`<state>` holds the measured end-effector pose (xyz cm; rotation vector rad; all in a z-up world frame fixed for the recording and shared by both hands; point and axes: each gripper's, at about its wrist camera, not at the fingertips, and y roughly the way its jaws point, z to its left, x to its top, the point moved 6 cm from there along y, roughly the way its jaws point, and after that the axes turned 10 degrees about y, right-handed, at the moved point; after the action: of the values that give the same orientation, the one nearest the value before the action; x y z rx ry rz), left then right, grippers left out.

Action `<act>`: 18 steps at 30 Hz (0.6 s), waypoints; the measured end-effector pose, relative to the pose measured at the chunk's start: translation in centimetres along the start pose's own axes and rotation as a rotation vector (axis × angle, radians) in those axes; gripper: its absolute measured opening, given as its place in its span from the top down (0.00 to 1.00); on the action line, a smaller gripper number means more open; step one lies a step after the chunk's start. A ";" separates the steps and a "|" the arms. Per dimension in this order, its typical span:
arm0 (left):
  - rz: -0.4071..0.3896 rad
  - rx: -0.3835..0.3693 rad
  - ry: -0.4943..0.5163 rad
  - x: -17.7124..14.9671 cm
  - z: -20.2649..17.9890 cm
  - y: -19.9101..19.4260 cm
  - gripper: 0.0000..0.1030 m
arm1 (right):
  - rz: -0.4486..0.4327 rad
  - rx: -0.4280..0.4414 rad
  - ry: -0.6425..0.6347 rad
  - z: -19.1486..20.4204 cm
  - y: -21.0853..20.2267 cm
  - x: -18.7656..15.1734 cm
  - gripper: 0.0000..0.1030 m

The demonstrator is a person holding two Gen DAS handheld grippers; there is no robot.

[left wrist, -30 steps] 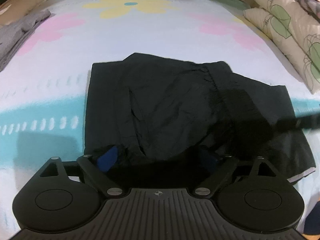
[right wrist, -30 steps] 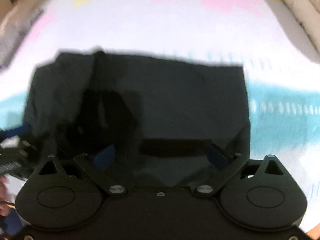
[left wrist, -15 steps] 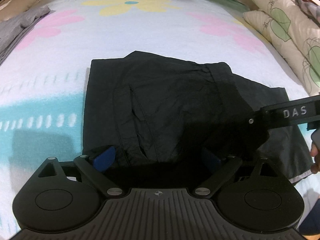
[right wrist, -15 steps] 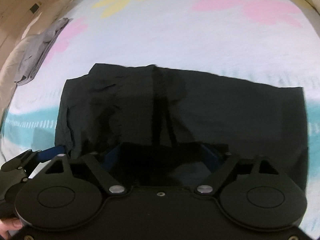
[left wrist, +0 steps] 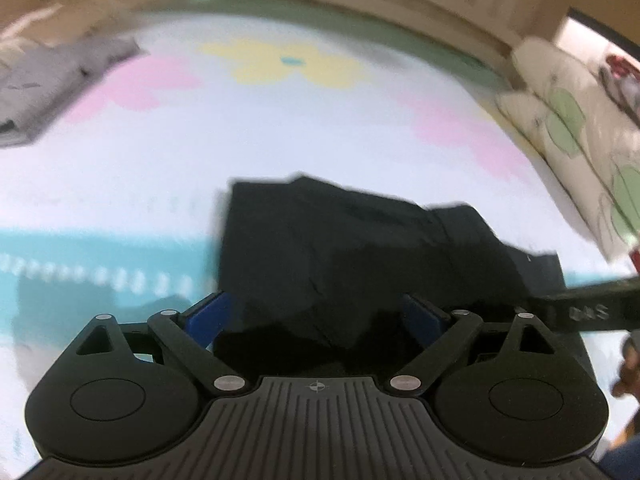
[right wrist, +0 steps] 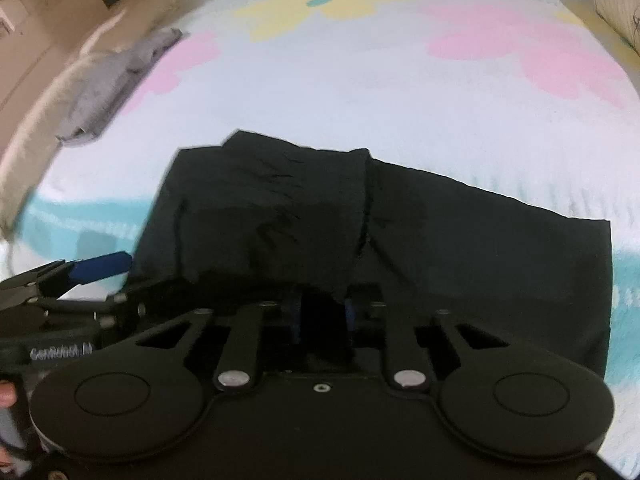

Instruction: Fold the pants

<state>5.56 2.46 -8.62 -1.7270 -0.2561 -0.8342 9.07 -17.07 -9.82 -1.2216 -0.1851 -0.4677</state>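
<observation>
Over at the left edge of the bed (left wrist: pixel 168 140) there's a grey folded garment (left wrist: pixel 52 88), well away from everything else. The bed cover is white with pink and yellow flowers and a teal band running across it.

The left gripper (left wrist: pixel 320 316) has its blue fingers (left wrist: pixel 208 314) spread wide, one on each side of the near edge of the black pants (left wrist: pixel 360 248). Nothing is pinched between them; the left finger sits just off the pants' left edge, over the teal band. This view is pretty blurry.

The pants themselves lie in a folded, roughly rectangular bundle in the middle of the bed, toward the near edge, with a wrinkly thicker part on the left and a flatter layer out to the right. In the right wrist view the pants (right wrist: pixel 460 240) show the same layout, with a seam or fold line running down the middle.

The right gripper (right wrist: pixel 320 314) has its fingers drawn close together, clamped on a bunched bit of the pants' near edge right under that fold line. The left gripper (right wrist: pixel 80 270) pokes in at the left of that view.

Along the right edge of the bed there are cream pillows with green leaves (left wrist: pixel 576 128).
</observation>
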 end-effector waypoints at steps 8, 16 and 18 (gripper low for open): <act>-0.036 0.027 -0.015 1.0 0.3 -1.1 0.10 | -0.063 0.050 0.039 -0.8 -4.2 -0.1 0.80; -0.026 -0.007 0.111 1.1 -4.2 -0.3 0.10 | -0.088 -0.086 0.204 -8.7 -7.4 -1.4 0.80; -0.012 -0.021 0.153 0.7 -5.6 0.1 0.10 | -0.066 -0.128 0.243 -10.7 -7.0 -2.1 0.80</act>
<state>3.92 -2.82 -7.68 -1.6729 -0.1553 -0.9765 2.96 -28.39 -8.29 -1.2745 0.0121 -0.6894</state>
